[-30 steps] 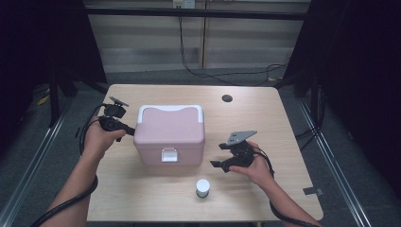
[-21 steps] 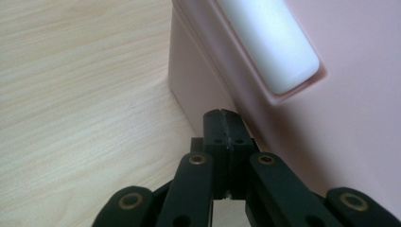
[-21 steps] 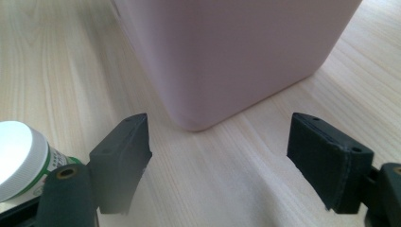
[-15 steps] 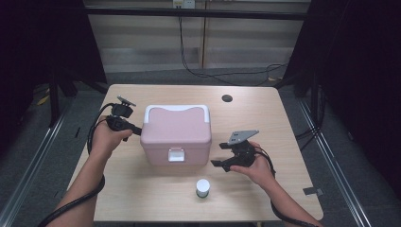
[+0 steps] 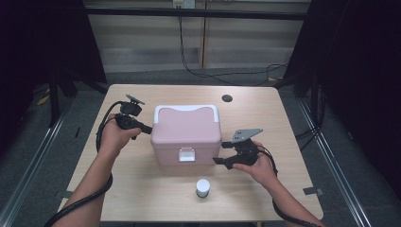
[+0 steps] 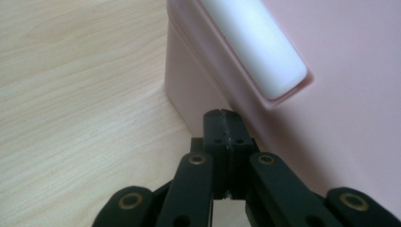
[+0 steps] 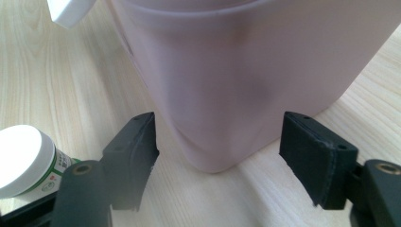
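The pink box (image 5: 186, 134) sits in the middle of the desk (image 5: 142, 198), lid closed, white handle (image 5: 187, 108) folded along its far edge and a small latch (image 5: 186, 154) on the near face. It looks like a stiff, smooth plastic cooler, probably light if empty but bulky and slippery on its rounded walls; the handle or the latch seem the best places to grip. The left gripper (image 5: 143, 127), jaws pressed together, holds level with its tip against the box's left side just below the lid. The right gripper (image 5: 218, 161) points at the near right corner, its jaws spread and lately narrowing, the corner between them but untouched. A small white-capped jar (image 5: 203, 188) stands nearby.
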A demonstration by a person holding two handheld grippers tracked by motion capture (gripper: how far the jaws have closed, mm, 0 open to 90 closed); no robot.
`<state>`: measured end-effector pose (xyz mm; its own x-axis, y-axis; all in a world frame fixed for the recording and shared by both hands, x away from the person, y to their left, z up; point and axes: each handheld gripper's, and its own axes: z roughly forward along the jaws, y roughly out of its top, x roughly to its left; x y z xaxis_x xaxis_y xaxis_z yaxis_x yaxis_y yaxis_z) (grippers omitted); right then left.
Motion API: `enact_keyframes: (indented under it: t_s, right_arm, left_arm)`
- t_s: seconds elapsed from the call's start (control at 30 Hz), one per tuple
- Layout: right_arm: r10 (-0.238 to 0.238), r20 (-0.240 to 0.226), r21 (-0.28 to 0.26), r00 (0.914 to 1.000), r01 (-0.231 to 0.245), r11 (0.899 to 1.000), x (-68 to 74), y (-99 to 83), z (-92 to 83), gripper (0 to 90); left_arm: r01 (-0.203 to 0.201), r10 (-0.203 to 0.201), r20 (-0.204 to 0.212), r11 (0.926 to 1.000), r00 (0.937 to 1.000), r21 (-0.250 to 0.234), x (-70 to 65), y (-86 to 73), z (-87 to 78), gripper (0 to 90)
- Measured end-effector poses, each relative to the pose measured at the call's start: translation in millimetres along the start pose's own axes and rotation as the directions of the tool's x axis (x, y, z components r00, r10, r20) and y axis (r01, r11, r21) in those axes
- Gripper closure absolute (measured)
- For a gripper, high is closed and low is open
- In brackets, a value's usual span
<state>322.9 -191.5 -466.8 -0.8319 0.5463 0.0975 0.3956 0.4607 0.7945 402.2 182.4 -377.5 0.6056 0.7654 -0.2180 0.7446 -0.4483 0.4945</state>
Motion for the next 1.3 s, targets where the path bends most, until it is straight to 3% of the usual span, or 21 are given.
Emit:
enact_keyframes:
  t_s: [0.33,1.03,1.17,1.3]
  right_arm:
    - [0.011,-0.008,-0.006,0.9999,-0.011,1.0,-2.4,0.0,-6.4,32.6]
    - [0.004,0.001,-0.012,1.0,-0.004,1.0,-6.2,-3.0,-16.4,40.1]
    - [0.009,-0.01,-0.012,0.9999,-0.009,1.0,-6.3,-4.1,-20.4,39.2]
    - [0.011,-0.008,-0.002,0.9999,-0.011,1.0,-5.6,-3.4,-23.8,41.0]
  left_arm:
    - [-0.017,0.017,-0.002,0.9999,0.9998,0.001,-7.5,6.0,2.7,90.0]
    - [-0.004,0.004,0.007,0.9999,1.0,-0.01,-13.0,8.3,6.3,90.0]
    - [0.01,-0.01,0.021,0.9997,0.9997,-0.024,-10.1,8.2,3.2,86.1]
    - [0.022,-0.022,0.007,0.9995,0.9997,-0.024,-8.8,7.6,0.2,79.0]
